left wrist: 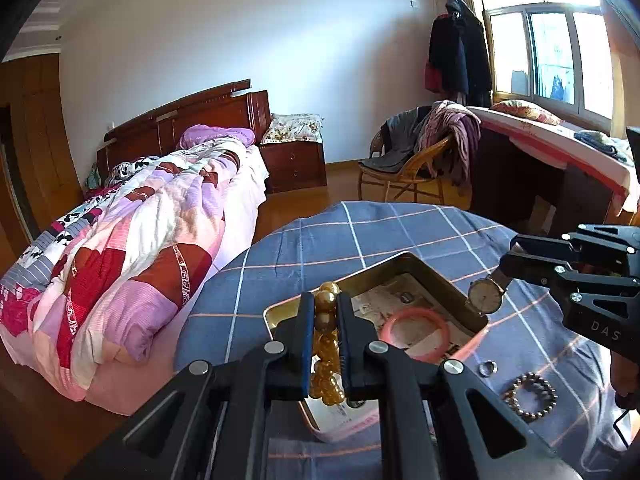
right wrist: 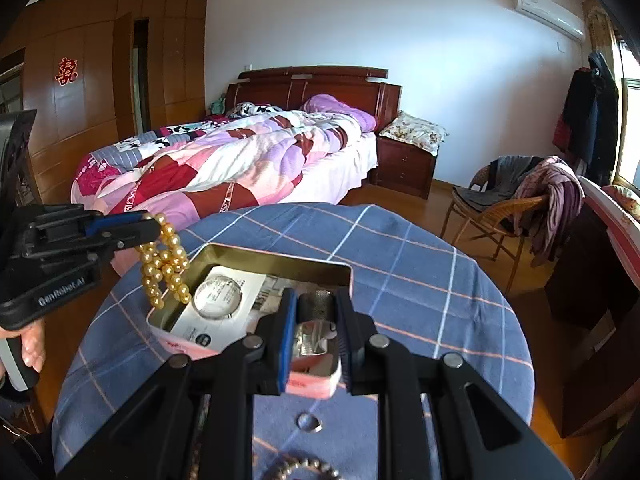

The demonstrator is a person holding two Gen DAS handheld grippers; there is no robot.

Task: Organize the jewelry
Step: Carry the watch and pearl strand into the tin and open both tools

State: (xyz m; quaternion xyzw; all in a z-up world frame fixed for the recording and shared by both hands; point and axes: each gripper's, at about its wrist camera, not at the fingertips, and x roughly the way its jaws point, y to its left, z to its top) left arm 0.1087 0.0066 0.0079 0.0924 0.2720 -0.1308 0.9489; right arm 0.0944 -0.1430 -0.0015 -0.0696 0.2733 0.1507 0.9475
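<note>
Both claws carry jewelry above the open tin box.

The left claw (left wrist: pixel 325 312) is almost closed on a gold bead necklace (right wrist: pixel 164 260), whose loops hang over the near corner of the tin (left wrist: pixel 400 264). The right claw (right wrist: pixel 316 320) is nearly shut on a watch (left wrist: pixel 485 297) by its strap. The loose loops may catch on the rim, and the watch, held only by the strap, may swing or slip out beside the tin onto the checked cloth (right wrist: pixel 400 280).

Gold pearl necklace (right wrist: pixel 166 260), pink bangle (left wrist: pixel 416 334), silver watch (left wrist: pixel 485 297), gold-lined tin (left wrist: pixel 440 280) w/ pink outside, blue plaid cloth (left wrist: pixel 360 232) w/ white & pink lines.
</note>
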